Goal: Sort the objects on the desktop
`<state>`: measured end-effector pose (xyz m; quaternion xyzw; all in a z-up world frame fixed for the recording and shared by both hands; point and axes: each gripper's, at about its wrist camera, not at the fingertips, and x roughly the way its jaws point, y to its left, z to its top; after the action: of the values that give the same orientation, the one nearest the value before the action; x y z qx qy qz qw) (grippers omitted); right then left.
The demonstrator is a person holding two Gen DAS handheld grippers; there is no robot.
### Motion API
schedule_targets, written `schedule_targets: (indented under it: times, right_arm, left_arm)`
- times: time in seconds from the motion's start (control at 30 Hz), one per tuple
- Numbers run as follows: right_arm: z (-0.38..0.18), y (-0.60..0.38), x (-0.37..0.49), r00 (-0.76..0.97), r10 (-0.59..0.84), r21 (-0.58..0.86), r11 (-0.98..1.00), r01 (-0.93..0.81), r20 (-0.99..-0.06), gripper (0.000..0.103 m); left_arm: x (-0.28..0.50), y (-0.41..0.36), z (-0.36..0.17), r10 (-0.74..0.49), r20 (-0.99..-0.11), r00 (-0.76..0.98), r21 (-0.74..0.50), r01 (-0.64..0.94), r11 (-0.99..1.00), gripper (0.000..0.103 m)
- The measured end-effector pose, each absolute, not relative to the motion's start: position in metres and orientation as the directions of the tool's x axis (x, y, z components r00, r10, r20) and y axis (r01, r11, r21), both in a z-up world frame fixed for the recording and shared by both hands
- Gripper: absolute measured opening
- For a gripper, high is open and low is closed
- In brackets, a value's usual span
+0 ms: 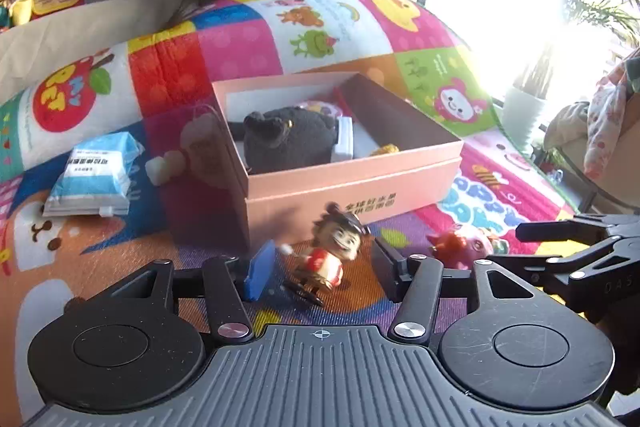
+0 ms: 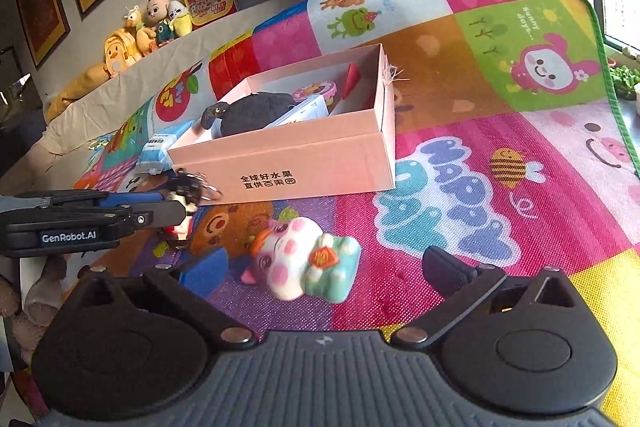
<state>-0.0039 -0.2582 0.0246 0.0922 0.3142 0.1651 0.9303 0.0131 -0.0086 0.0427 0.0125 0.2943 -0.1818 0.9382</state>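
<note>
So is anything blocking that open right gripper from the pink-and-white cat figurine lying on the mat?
Nothing visible. The cat figurine lies on the mat in the gap ahead of the right gripper, whose jaws stand wide with no object between them and it.

The play mat [image 2: 460,99] has a finely woven, slightly shiny printed surface. The pink box [image 2: 304,163] is smooth matt cardboard. Inside it, at 12 o'clock from the left gripper, lies a fuzzy black cloth plush toy [image 1: 288,139]. The pig figurine [image 2: 304,267] looks glazed and glossy. The tissue pack [image 1: 94,175] wears crinkly shiny plastic film.
</note>
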Motion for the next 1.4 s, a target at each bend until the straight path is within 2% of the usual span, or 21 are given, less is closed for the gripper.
schedule_targets:
  times: [0.13, 0.27, 0.37, 0.43, 0.67, 0.83, 1.07, 1.13, 1.2, 1.4]
  right_arm:
    - [0.024, -0.258, -0.004, 0.751, 0.359, 0.272, 0.931, -0.245, -0.554, 0.103]
    - [0.024, -0.258, -0.004, 0.747, 0.357, 0.272, 0.932, -0.241, -0.56, 0.103]
    - [0.023, -0.257, -0.003, 0.746, 0.351, 0.267, 0.934, -0.236, -0.566, 0.103]
    - [0.023, -0.256, -0.003, 0.747, 0.344, 0.262, 0.937, -0.231, -0.569, 0.103]
    - [0.022, -0.254, 0.0, 0.741, 0.329, 0.252, 0.943, -0.22, -0.585, 0.103]
    - [0.02, -0.253, 0.002, 0.732, 0.324, 0.251, 0.944, -0.213, -0.599, 0.103]
    - [0.02, -0.251, 0.003, 0.731, 0.312, 0.238, 0.949, -0.206, -0.608, 0.103]
    - [0.02, -0.251, 0.003, 0.73, 0.31, 0.237, 0.949, -0.206, -0.609, 0.103]
    - [0.02, -0.251, 0.003, 0.729, 0.31, 0.236, 0.95, -0.206, -0.61, 0.103]
    - [0.02, -0.252, 0.003, 0.73, 0.314, 0.243, 0.948, -0.205, -0.607, 0.103]
  left_arm:
    - [0.021, 0.014, 0.057, -0.242, -0.515, 0.822, -0.063, 0.246, 0.967, 0.059]
    - [0.056, 0.046, 0.059, -0.123, -0.529, 0.84, -0.053, 0.112, 0.992, 0.051]
    - [0.089, 0.065, 0.048, -0.158, -0.56, 0.813, -0.154, 0.086, 0.984, 0.05]
    - [0.106, 0.07, 0.038, -0.178, -0.571, 0.802, -0.177, 0.092, 0.98, 0.05]
    - [0.14, 0.094, 0.02, -0.034, -0.603, 0.797, -0.057, -0.001, 0.998, 0.049]
    - [0.14, 0.081, 0.015, -0.122, -0.587, 0.801, -0.059, 0.108, 0.992, 0.053]
    - [0.169, 0.076, 0.013, -0.175, -0.577, 0.798, -0.122, 0.127, 0.984, 0.053]
    - [0.173, 0.071, 0.012, -0.152, -0.587, 0.795, -0.084, 0.127, 0.988, 0.05]
    - [0.172, 0.069, 0.01, -0.13, -0.603, 0.787, -0.06, 0.118, 0.991, 0.04]
    - [0.123, 0.076, 0.023, -0.115, -0.595, 0.796, -0.04, 0.114, 0.993, 0.04]
